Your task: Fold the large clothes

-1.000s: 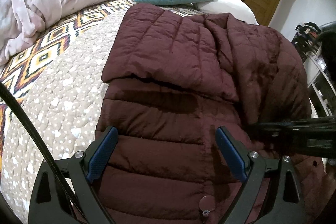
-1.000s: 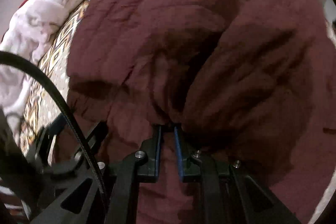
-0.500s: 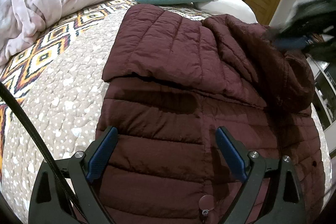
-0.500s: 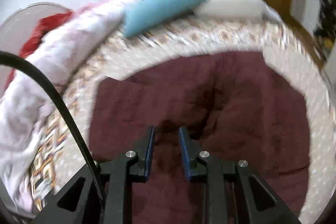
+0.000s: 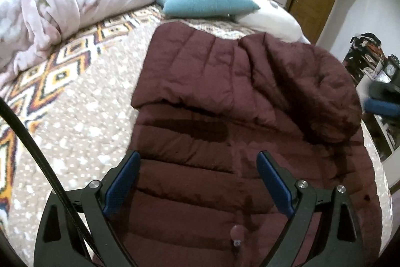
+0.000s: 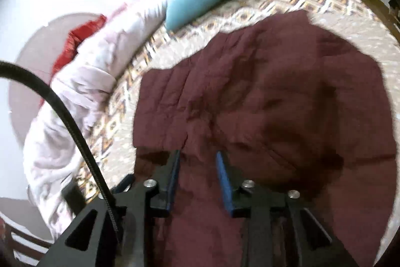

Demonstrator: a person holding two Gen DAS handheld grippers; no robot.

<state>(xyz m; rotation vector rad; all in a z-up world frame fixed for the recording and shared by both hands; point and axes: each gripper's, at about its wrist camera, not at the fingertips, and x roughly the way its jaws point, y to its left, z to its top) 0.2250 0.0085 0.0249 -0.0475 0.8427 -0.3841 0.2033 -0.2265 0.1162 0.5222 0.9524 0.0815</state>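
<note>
Left gripper [image 5: 197, 182] stands wide apart above the near hem of the jacket [image 5: 237, 116], nothing between its blue pads, while the right gripper [image 6: 197, 177] hangs over the middle of the garment with its jaws opening and no cloth caught in them. In the left view the jacket lies across the bed [image 5: 82, 121], its far part doubled toward the near side, a sleeve [image 5: 322, 91] heaped loosely at about 2 o'clock, the blue pillow [image 5: 207, 0] beyond at 12 o'clock and a pink blanket [image 5: 50, 16] piled at 10 o'clock. The worry is that puffy sleeve: it sits humped rather than flat, and quilted filling is likely to spring back, so the fold may creep open or slide toward the bed edge at 3 o'clock, where the jacket already lies close to the side. A second risk is a shallow pinch; slippery shell cloth could slip from the pads, or only the top layer might come up and drag the finished fold apart. The right view is blurred, so how neatly the sleeve edge lies cannot be told.
</note>
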